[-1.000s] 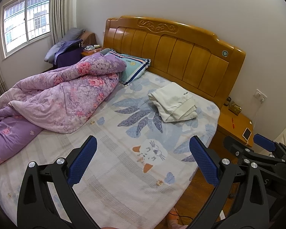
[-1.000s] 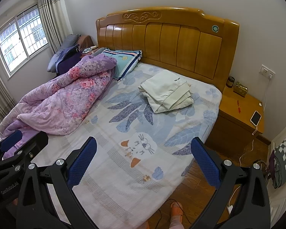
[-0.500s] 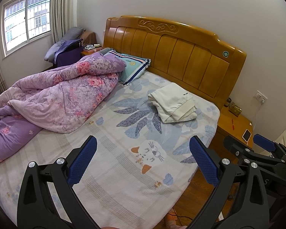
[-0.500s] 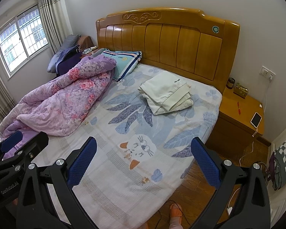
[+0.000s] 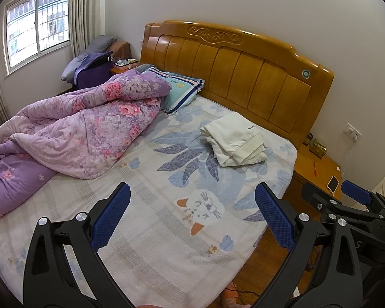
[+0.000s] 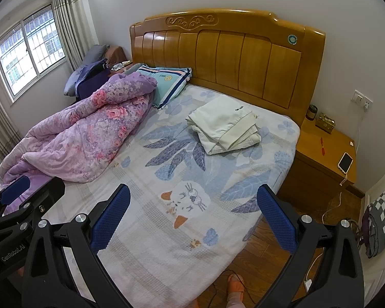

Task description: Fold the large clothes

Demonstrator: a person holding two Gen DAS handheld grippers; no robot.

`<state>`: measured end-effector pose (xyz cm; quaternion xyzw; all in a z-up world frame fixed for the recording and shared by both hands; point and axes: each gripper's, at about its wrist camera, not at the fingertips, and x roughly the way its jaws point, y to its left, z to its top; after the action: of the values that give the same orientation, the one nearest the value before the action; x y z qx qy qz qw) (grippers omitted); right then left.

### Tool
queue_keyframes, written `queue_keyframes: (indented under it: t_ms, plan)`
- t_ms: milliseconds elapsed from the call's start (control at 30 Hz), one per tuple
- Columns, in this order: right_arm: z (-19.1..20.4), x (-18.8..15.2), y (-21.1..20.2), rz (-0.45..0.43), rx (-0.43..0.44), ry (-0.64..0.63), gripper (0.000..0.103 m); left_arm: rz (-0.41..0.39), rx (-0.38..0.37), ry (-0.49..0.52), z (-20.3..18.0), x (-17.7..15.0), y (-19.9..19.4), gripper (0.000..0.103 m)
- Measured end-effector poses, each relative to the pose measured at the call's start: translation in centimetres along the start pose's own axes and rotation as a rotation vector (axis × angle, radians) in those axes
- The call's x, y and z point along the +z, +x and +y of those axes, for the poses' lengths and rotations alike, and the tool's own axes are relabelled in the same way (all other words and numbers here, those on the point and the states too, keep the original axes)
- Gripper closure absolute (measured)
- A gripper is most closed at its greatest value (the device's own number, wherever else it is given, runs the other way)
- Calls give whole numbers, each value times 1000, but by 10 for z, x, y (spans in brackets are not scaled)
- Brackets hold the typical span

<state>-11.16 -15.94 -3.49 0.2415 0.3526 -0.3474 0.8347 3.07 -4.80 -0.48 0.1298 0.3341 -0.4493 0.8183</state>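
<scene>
A folded cream-white garment (image 5: 233, 138) lies on the bed near the headboard, right of the middle; it also shows in the right wrist view (image 6: 224, 128). My left gripper (image 5: 192, 218) is open and empty, held high above the foot of the bed, far from the garment. My right gripper (image 6: 192, 218) is also open and empty at the same height. The right gripper shows at the right edge of the left wrist view (image 5: 351, 205). The left gripper shows at the left edge of the right wrist view (image 6: 18, 205).
A crumpled purple floral quilt (image 5: 71, 133) covers the bed's left half. A striped pillow (image 5: 179, 89) leans by the wooden headboard (image 5: 243, 71). A bedside table (image 6: 326, 148) with a phone (image 6: 345, 162) stands to the right. A foot in an orange sandal (image 6: 234, 287) is on the wood floor.
Both grippers have drawn slightly back and up from the bed, so the garment sits a bit farther off. Jaws stay open.
</scene>
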Motion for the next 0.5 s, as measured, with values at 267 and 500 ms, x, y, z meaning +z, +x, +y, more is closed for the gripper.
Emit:
queue_keyframes:
  t_ms: [267,500]
  plan:
    - [-2,4,7,5,-4,-4,7,-17,-9,11,-1,0,2,5]
    - [-1,4,14,14,6,-13,7,-3,-11,6,-1,4,10,5]
